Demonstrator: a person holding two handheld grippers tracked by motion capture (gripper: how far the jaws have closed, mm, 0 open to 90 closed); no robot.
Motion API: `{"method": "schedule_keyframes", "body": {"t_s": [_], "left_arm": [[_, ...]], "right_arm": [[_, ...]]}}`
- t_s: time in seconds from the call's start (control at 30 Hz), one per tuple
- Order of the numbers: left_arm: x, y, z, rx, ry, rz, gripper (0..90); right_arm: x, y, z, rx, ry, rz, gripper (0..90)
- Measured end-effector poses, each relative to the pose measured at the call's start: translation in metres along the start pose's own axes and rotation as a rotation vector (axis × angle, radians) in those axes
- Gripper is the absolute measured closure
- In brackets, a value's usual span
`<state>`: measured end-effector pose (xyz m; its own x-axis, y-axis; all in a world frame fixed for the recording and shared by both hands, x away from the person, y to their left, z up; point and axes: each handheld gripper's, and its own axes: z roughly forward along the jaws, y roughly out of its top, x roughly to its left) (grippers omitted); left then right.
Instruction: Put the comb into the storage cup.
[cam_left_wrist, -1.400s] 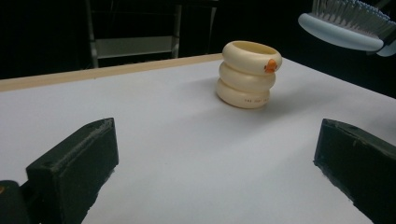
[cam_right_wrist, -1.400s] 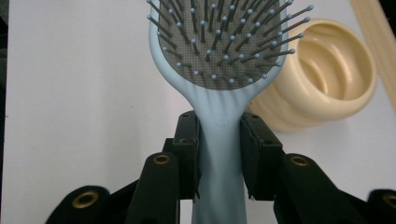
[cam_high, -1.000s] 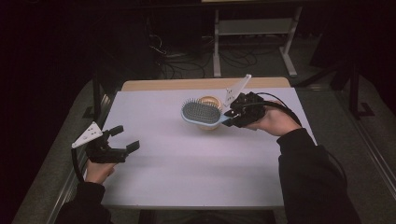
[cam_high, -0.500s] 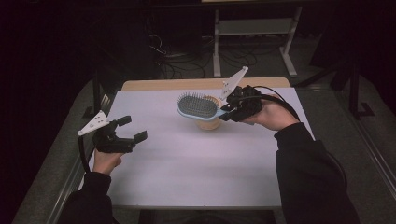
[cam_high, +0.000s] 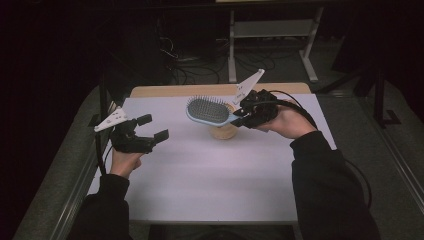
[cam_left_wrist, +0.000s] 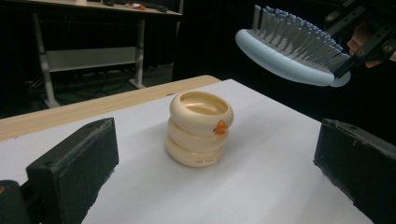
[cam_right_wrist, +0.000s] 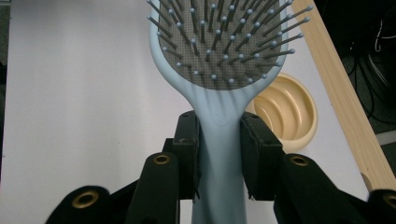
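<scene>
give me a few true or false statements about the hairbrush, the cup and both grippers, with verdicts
1. The right gripper is shut on the handle of the light blue hairbrush. True.
2. The hairbrush lies flat on the white table. False: it is held in the air above the table.
3. The cream ribbed cup stands upright on the table with its mouth facing up. True.
4. The left gripper is clamped on the cup. False: its jaws are open with nothing between them, and the cup stands apart from it.
5. The cup bears a small orange mark on its side. True.
6. The bristles of the hairbrush face down at the table. False: they face up.
</scene>
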<state>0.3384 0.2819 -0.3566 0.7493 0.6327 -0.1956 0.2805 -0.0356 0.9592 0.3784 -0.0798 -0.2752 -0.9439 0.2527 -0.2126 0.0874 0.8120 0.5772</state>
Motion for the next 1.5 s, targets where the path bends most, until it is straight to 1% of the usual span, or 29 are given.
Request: {"method": "schedule_keyframes", "body": {"t_s": [0.03, 0.27, 0.37, 0.57, 0.63, 0.73, 0.87, 1.07, 1.17, 1.23, 1.37, 1.5], "left_arm": [[-0.002, 0.002, 0.004, -0.001, -0.01, -0.001, 0.0], [-0.006, 0.009, 0.015, -0.006, -0.027, -0.012, 0.0], [-0.006, 0.012, 0.018, -0.01, -0.029, -0.022, 0.0], [-0.006, 0.017, 0.024, -0.02, -0.027, -0.028, 0.0], [-0.007, 0.019, 0.026, -0.026, -0.034, -0.036, 0.0], [-0.01, 0.023, 0.03, -0.027, -0.046, -0.035, 0.0], [-0.012, 0.031, 0.035, -0.012, -0.06, -0.021, 0.0], [-0.014, 0.038, 0.039, -0.028, -0.076, -0.041, 0.0], [-0.016, 0.041, 0.042, -0.025, -0.082, -0.039, 0.0], [-0.016, 0.042, 0.044, -0.028, -0.087, -0.05, 0.0], [-0.018, 0.044, 0.047, -0.031, -0.079, -0.058, 0.0], [-0.017, 0.046, 0.048, -0.037, -0.074, -0.079, 0.0]], "right_arm": [[0.0, 0.002, 0.0, -0.002, -0.002, 0.002, 68.3], [-0.001, 0.008, 0.001, -0.024, -0.006, 0.001, 68.3], [-0.001, 0.011, 0.001, -0.029, -0.006, -0.002, 68.3], [0.0, 0.017, 0.003, -0.032, -0.005, -0.012, 68.3], [0.001, 0.019, 0.004, -0.035, -0.004, -0.016, 68.3], [0.001, 0.022, 0.006, -0.042, -0.001, -0.02, 68.3], [0.001, 0.026, 0.008, -0.047, 0.004, -0.023, 68.3], [0.002, 0.031, 0.012, -0.056, 0.014, -0.028, 68.3], [0.003, 0.033, 0.015, -0.054, 0.017, -0.033, 68.3], [0.003, 0.035, 0.016, -0.058, 0.019, -0.034, 68.3], [0.003, 0.038, 0.019, -0.069, 0.024, -0.037, 68.3], [0.003, 0.039, 0.023, -0.072, 0.022, -0.04, 68.3]]}}
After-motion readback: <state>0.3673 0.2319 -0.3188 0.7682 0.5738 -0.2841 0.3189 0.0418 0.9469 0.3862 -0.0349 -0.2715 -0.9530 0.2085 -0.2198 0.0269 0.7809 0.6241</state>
